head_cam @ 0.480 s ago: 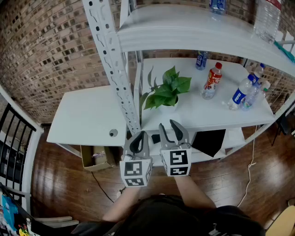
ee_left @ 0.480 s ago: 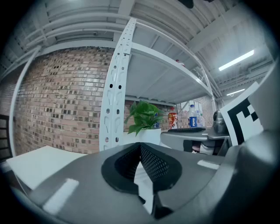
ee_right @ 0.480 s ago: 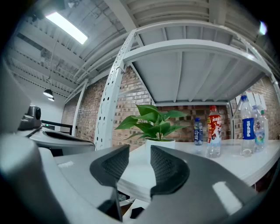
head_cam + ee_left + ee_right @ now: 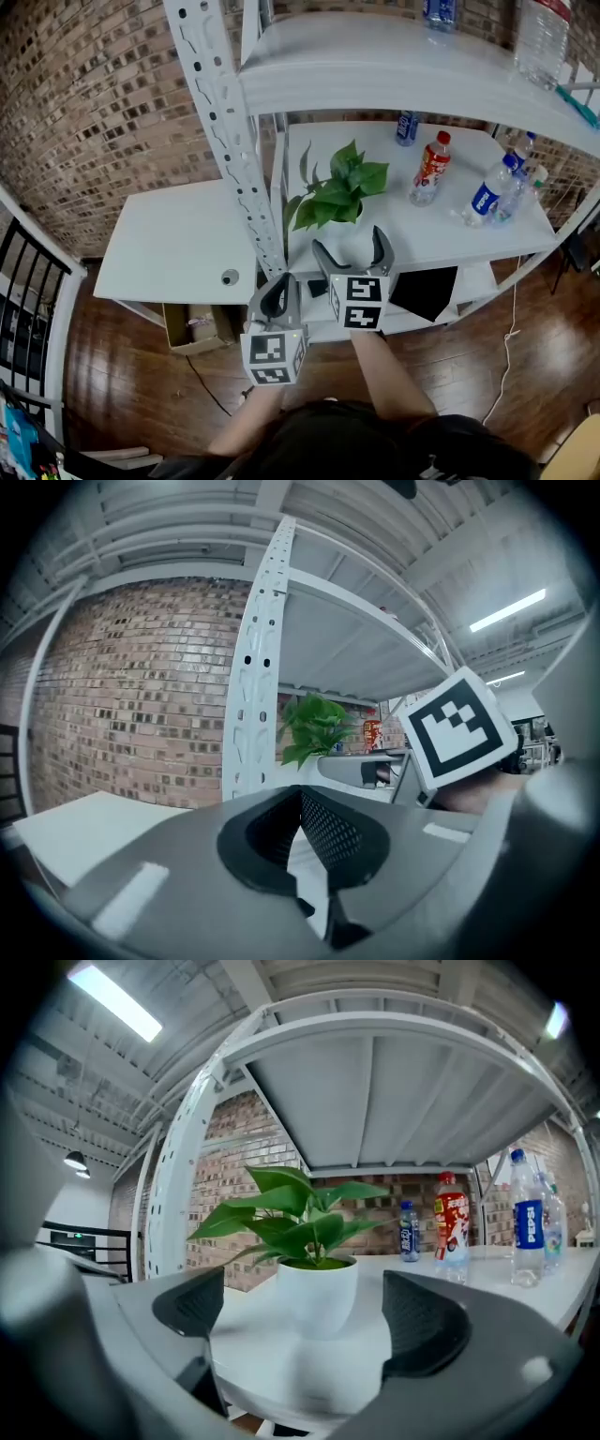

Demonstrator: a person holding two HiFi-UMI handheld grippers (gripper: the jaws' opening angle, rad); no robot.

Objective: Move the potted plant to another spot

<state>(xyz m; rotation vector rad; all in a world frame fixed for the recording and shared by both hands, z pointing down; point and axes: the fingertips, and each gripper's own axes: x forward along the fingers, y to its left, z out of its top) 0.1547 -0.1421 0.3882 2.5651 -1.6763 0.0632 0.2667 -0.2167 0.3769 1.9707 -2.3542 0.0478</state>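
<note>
- The potted plant [image 4: 336, 192] stands on the middle shelf [image 4: 412, 246] of the white rack, close to the upright post [image 4: 236, 178]. It is untouched.
- The right gripper [image 4: 349, 242] is level and aimed at the plant. Its fingers [image 4: 427, 1321] are spread wide with nothing held. The white pot [image 4: 317, 1297] sits framed between them but a little beyond the tips.
- The left gripper [image 4: 276, 294] hangs low in front of the rack, its fingers together on nothing.
- We judge the main risk to be closing too early. The tips would then catch only the pot's near curve, and the round pot could slip out or tip over.
- If we come in too high, we pinch the leaves [image 4: 300, 1218] instead of the pot and could crush or tear them.
- If we push on too far, we may nudge the pot back along the smooth shelf before we have a grip.
- When we lift, the leaves could brush the post or the shelf above, and a wide swing to the right could knock over the red bottle [image 4: 428, 169].
- Compared with half a second ago, the right gripper is further forward, over the shelf's front edge, and its fingers stand wider apart.
- The left gripper sits in much the same place, and the plant and bottles have not moved.
</note>
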